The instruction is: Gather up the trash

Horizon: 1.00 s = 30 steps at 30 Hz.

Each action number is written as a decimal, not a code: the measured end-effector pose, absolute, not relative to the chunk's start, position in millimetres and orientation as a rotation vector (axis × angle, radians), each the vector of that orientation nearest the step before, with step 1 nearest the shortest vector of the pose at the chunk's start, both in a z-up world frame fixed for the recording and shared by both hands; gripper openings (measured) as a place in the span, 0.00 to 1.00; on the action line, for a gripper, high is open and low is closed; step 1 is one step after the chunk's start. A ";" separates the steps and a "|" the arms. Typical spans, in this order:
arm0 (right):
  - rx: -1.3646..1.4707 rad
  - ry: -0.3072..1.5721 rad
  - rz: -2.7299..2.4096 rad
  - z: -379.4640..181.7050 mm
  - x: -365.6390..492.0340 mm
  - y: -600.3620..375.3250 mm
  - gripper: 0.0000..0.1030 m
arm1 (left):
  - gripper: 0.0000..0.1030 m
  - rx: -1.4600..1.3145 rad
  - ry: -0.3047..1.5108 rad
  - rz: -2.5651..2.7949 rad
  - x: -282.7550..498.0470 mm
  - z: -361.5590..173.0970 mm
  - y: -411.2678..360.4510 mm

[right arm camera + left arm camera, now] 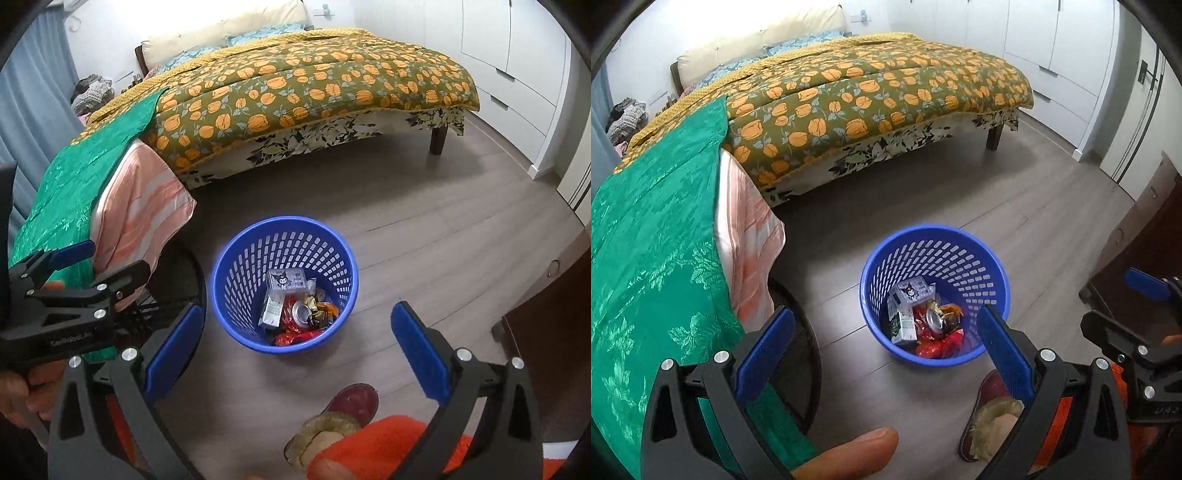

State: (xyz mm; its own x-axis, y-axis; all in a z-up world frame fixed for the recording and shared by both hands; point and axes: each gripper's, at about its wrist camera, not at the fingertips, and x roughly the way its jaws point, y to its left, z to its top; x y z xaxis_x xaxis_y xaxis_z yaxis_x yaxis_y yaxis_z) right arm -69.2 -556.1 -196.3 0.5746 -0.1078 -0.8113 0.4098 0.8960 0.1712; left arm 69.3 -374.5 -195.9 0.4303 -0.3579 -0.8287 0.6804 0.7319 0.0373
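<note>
A: Looking down, we see the blue basket (934,291) standing on the floor (1015,206) near the bed (871,96), with the trash (923,317) already lying inside it: cartons, a can, red wrappers

B: And our hands? The left hand-held gripper (886,354) is spread wide with nothing in it; the right hand-held gripper (299,354) likewise

A: We judge both hover above the basket because nothing is left to carry, so collecting looks nearly done
</note>
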 end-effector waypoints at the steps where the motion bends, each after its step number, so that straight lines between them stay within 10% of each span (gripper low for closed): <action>1: 0.361 0.914 -0.309 -196.5 -69.1 -555.9 0.96 | 0.95 0.399 0.918 -0.667 70.3 -195.9 -374.5; 30: 0.355 0.931 -0.308 -200.7 -67.5 -553.3 0.96 | 0.95 0.412 0.938 -0.647 73.7 -202.6 -372.2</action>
State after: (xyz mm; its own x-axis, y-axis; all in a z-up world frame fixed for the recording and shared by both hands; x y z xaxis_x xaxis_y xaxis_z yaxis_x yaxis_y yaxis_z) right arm -67.5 -553.3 -200.7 0.5615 -0.1045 -0.8209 0.4063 0.8990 0.1634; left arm 73.7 -372.2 -202.6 0.4270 -0.3288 -0.8424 0.6704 0.7402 0.0509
